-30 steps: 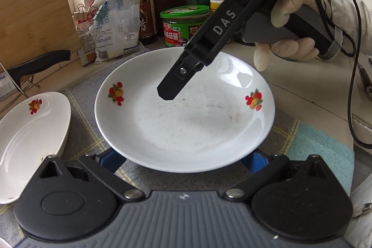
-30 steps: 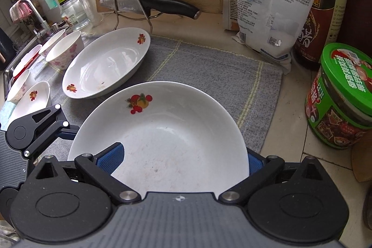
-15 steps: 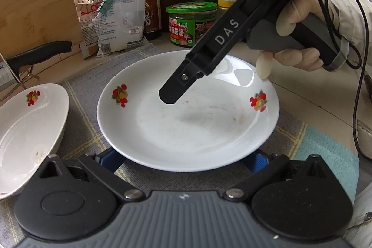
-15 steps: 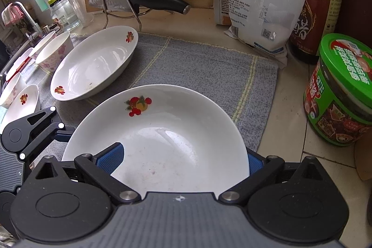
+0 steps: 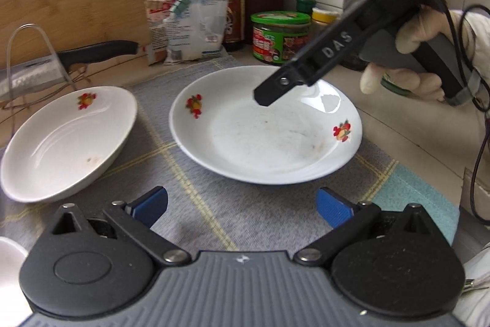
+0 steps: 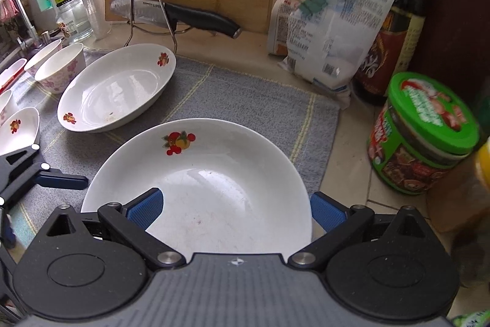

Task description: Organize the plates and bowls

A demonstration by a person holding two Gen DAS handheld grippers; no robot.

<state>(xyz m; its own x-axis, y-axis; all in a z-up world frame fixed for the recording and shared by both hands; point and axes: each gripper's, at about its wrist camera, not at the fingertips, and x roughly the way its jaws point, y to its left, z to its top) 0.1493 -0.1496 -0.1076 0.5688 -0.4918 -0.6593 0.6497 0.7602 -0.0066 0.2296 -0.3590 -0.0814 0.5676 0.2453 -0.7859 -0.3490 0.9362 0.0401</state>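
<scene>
Where the grey mat (image 6: 245, 100) covers the pale surface (image 6: 346, 180), the stock reads as follows.

Round plate (image 5: 263, 137): white, shallow, fruit motifs on opposite rims, resting flat near the mat's right end. Contents: faint brown smears only. Being round, it has no long axis.

Oval dish (image 6: 116, 88): white, deeper, a fruit motif at each end, lying well apart to the left of the round plate. Contents: a small dark speck near the base. In the right wrist view its long axis runs from near left to far right, the far end close to the wire rack (image 6: 153, 5) that carries a black-handled knife (image 6: 183, 17).

Small bowls (image 6: 58, 66): floral print, grouped at the far left edge; contents not visible.

Green-lidded jar (image 6: 425, 137), dark sauce bottle (image 6: 398, 29) and clipped white bag (image 6: 333, 36): standing off the mat to the right, all sealed.

Right tool (image 6: 235, 207): jaws spread wide, one blue pad above the plate's near interior, the other just outside its rim; contact cannot be told. A gloved hand (image 5: 410, 57) holds its grip.

Left tool (image 5: 242, 204): jaws spread, empty, over bare mat short of the round plate's near rim.
</scene>
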